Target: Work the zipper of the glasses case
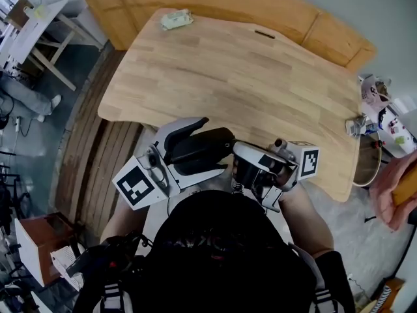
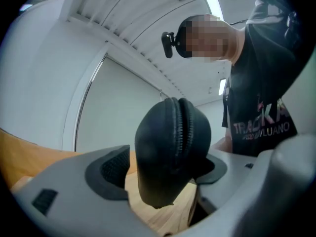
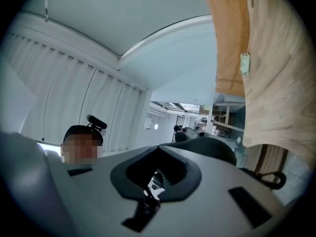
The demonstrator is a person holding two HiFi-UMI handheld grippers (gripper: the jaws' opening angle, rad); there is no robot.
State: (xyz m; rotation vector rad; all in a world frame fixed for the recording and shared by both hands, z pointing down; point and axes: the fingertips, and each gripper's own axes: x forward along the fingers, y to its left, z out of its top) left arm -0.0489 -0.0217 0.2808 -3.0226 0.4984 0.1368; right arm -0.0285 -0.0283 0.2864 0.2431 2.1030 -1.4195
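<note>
As seen from above, surface (image 1: 260, 77): pale wood with a curved near edge.
Left tongs (image 1: 195, 150): clamped on the glasses case (image 2: 168, 157), which is held in the air over the near edge.
Right tongs (image 3: 158, 177): pressed together on the small metal zipper pull (image 3: 154, 187).
Zipper (image 2: 181, 132): teeth are seen running over the case's rounded end.

Wide tabletop (image 1: 260, 83) ahead, pale packet (image 1: 176, 19), perhaps, far corner

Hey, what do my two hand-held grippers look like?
Both the left hand-held gripper and right hand-held gripper are light grey plastic with black textured pads inside curved jaws. Each carries a white cube printed with black square markers.
</note>
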